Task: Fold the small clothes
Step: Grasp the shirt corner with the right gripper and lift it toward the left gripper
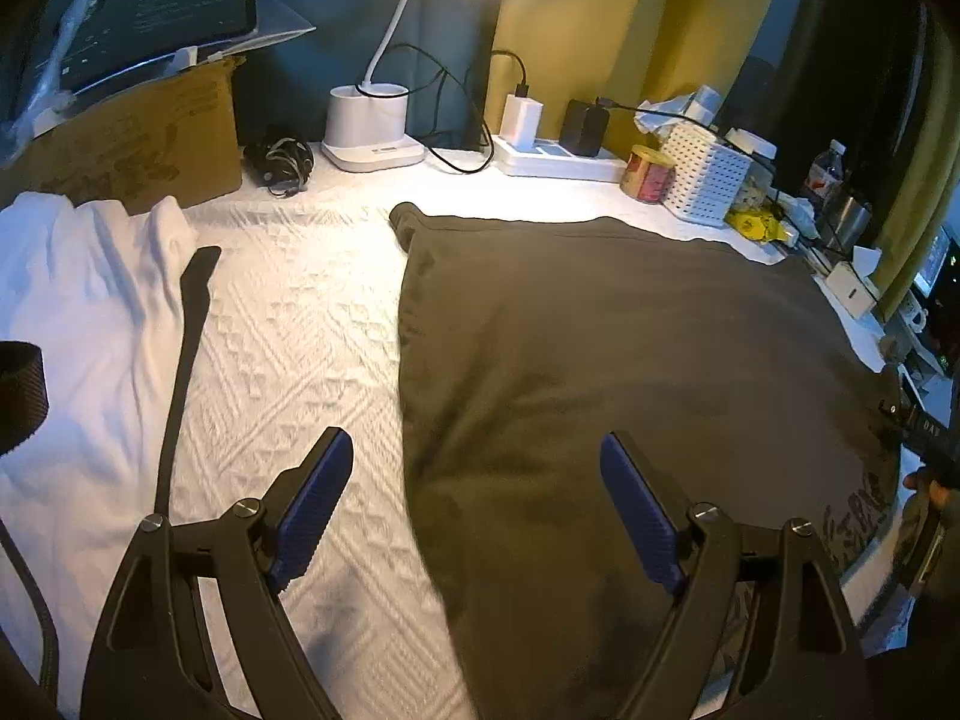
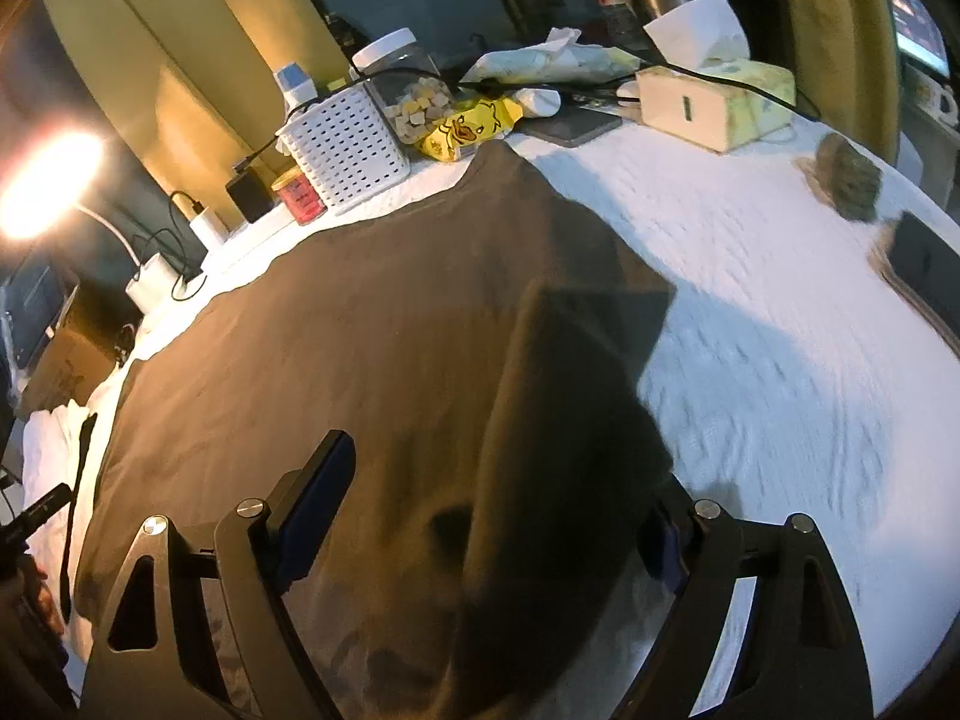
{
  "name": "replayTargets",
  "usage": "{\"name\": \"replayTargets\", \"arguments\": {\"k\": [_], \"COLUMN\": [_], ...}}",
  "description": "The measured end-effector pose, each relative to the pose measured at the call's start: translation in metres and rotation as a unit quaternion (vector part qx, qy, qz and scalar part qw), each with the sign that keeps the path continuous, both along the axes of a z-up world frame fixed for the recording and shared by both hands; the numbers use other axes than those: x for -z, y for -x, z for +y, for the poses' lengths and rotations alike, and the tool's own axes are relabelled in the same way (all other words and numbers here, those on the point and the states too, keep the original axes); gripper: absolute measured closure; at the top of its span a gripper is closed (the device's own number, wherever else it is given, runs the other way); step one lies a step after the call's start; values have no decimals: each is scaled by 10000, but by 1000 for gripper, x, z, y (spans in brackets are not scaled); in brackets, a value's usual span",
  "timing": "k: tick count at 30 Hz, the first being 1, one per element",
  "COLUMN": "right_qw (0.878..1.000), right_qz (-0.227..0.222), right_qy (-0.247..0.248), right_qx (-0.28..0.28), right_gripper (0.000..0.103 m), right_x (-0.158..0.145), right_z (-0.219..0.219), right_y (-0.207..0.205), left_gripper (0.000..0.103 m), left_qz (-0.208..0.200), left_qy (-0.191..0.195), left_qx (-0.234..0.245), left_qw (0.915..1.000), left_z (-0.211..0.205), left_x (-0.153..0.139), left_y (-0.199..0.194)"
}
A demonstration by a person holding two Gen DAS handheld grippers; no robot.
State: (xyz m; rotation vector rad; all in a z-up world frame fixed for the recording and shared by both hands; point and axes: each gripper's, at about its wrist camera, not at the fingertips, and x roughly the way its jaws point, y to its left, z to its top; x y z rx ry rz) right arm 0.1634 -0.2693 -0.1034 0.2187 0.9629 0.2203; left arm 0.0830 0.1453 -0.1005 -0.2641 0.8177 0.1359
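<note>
A dark olive-brown T-shirt (image 1: 630,360) lies spread on the white textured cover; in the right wrist view (image 2: 336,324) its right sleeve is folded over the body. My left gripper (image 1: 480,510) is open above the shirt's left edge, one blue pad over the cover and one over the cloth. My right gripper (image 2: 504,504) is open low over the folded sleeve part; its right finger is partly hidden behind cloth. A white garment (image 1: 90,300) lies at the far left with a black strap (image 1: 186,360) across it.
Along the back stand a cardboard box (image 1: 144,144), a lamp base (image 1: 369,126), a power strip with chargers (image 1: 558,156), a red tin (image 1: 645,174) and a white basket (image 1: 705,174). A tissue box (image 2: 714,102), folded cloth (image 2: 846,180) and a dark phone (image 2: 927,264) sit at right.
</note>
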Motion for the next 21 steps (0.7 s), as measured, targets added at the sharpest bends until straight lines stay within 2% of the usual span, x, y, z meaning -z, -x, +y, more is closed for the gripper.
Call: {"name": "replayTargets", "arguments": {"k": [3,6,7,11,15,16,21], "right_qw": [10000,9998,9997,9987,9974,9972,9970], "right_qz": [0,-2,30,212,166,147,48], "right_qy": [45,93,82,142,358,401,376], "right_qx": [-85,-172,-216,-438,-601,-617,-682], "right_gripper": [16,22,26,58,73,83,88], "right_x": [2,4,4,6,8,8,5], "right_z": [0,0,0,2,5,6,11], "right_y": [-15,-31,-35,-55,-62,-63,-63], "left_gripper": [19,19,19,19,19,19,19], "left_qz": [64,105,119,150,123,106,36], "left_qy": [-9,-32,-49,-73,-49,-44,-59], "left_qx": [-9,-13,-18,-89,-122,-115,-48], "left_qw": [10000,9999,9999,9998,9998,9999,10000], "left_z": [1,2,2,5,6,7,11], "left_x": [2,1,2,2,2,2,-1], "left_y": [-9,-17,-19,-27,-31,-32,-33]}}
